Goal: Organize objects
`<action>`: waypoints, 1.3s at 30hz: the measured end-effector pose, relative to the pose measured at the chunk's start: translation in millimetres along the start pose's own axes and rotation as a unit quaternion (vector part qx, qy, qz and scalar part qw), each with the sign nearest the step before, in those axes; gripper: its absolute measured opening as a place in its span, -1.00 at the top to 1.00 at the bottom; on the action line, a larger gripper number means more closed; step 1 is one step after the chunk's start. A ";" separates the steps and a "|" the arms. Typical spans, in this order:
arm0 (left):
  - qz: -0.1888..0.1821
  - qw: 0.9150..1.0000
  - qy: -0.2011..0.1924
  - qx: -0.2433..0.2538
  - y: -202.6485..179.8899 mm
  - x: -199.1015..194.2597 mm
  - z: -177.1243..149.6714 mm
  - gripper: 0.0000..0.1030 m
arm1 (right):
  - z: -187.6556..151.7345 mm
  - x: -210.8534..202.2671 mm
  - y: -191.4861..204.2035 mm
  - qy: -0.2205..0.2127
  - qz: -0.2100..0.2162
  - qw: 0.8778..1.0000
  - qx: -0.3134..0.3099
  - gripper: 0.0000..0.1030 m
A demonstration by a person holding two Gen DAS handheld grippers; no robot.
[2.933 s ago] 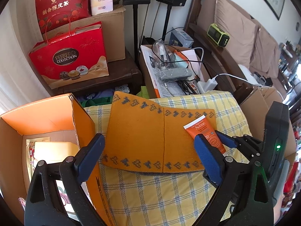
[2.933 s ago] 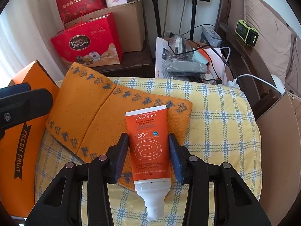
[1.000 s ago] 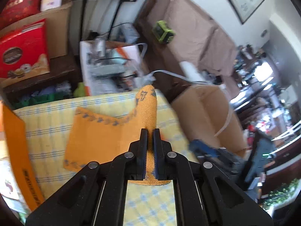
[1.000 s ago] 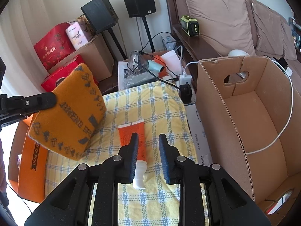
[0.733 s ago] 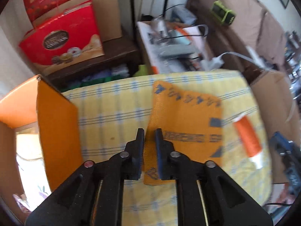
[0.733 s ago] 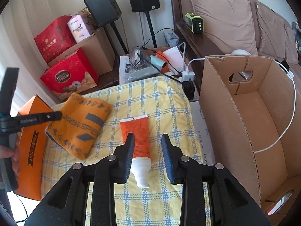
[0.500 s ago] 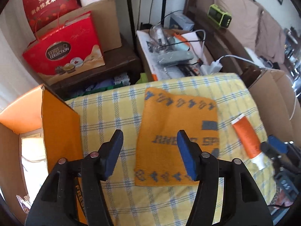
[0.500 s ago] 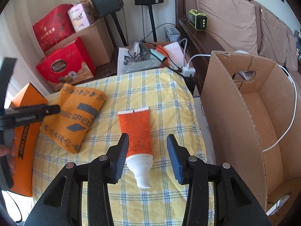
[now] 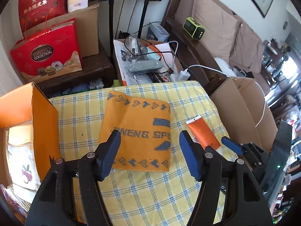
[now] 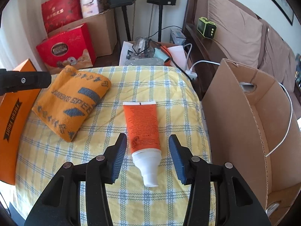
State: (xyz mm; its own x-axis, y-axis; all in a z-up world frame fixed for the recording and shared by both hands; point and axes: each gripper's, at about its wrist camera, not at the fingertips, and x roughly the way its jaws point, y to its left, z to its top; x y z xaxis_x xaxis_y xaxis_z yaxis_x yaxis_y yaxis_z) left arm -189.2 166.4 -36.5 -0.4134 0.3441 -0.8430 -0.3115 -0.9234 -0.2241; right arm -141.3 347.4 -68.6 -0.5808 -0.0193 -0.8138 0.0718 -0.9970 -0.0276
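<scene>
A folded orange towel (image 9: 139,131) with grey lettering lies on the yellow checked cloth (image 9: 150,197); it also shows in the right wrist view (image 10: 71,101). An orange sunscreen tube (image 10: 143,128) with a white cap lies to its right, also seen in the left wrist view (image 9: 203,133). My left gripper (image 9: 148,150) is open and empty, just above the towel's near edge. My right gripper (image 10: 146,156) is open, its blue pads on either side of the tube's cap end, not touching it.
An open orange fruit box (image 9: 43,124) stands at the left of the cloth (image 10: 13,116). A tall open cardboard box (image 10: 254,124) stands at the right. Red gift bags (image 9: 47,54), cables and a brown sofa (image 10: 235,28) lie beyond.
My left gripper let go of the towel, which now lies folded on the cloth, and opened wide. My right gripper opened wider around the tube lying on the cloth.
</scene>
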 end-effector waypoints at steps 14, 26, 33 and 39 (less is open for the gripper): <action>-0.013 1.000 0.021 -0.013 5.1 8.1 -12.8 -0.19 | 3.7 15.9 1.3 0.013 0.006 1.000 -0.005 0.27; -0.020 0.999 0.036 -0.005 -1.1 19.0 -17.9 -0.19 | -2.6 9.6 -78.0 0.029 0.102 0.982 0.157 0.23; -0.007 0.999 0.046 0.015 -11.3 32.1 -21.9 -0.22 | -1.3 9.7 -68.9 0.028 0.076 0.989 0.127 0.25; 0.042 0.996 0.052 0.054 -25.6 53.0 -31.1 -0.36 | -2.6 14.3 -53.3 0.037 0.065 0.992 0.100 0.23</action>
State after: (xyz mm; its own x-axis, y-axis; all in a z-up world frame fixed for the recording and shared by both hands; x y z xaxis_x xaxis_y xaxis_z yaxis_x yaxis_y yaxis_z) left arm -176.5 203.0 -90.6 -0.3537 0.2416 -0.9036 -0.3716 -0.9229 -0.1013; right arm -151.3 400.4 -80.3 -0.5154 -0.1510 -0.8435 -0.0246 -0.9813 0.1907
